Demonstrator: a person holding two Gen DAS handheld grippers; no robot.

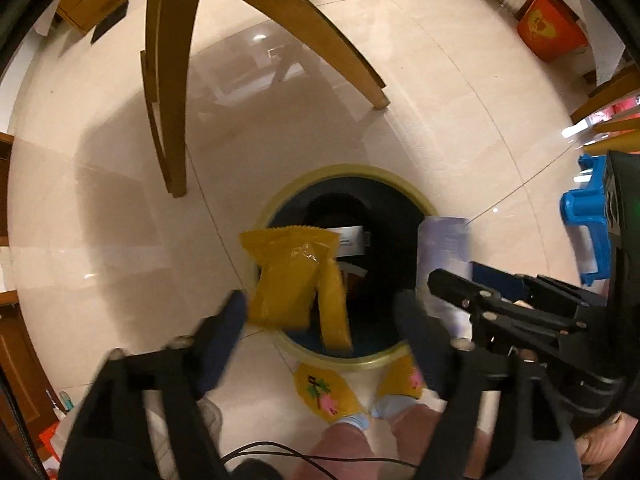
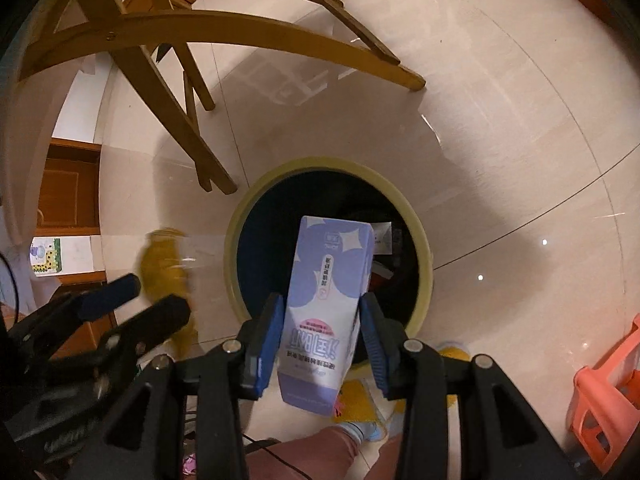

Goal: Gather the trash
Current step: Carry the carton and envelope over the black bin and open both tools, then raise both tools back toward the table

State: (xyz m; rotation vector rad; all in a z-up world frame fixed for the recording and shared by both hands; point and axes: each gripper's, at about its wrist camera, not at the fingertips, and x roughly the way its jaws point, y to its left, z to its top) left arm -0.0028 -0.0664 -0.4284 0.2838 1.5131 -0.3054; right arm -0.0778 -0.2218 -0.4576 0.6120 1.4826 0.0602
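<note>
A round trash bin with a pale yellow rim (image 1: pixel 420 198) (image 2: pixel 425 248) stands on the floor below both grippers, with some trash inside. My left gripper (image 1: pixel 320 320) is open; a yellow snack wrapper (image 1: pixel 292 276) hangs loose between its fingers over the bin's left rim, blurred in the right wrist view (image 2: pixel 166 264). My right gripper (image 2: pixel 320 336) is shut on a purple and white carton (image 2: pixel 328 300), held over the bin opening. The carton also shows in the left wrist view (image 1: pixel 442 248).
A wooden chair (image 1: pixel 172 80) (image 2: pixel 168 52) stands on the glossy tile floor behind the bin. A blue plastic item (image 1: pixel 584 216) and an orange basket (image 2: pixel 608 392) lie to the right. My slippered feet (image 1: pixel 324 394) are at the bin's near side.
</note>
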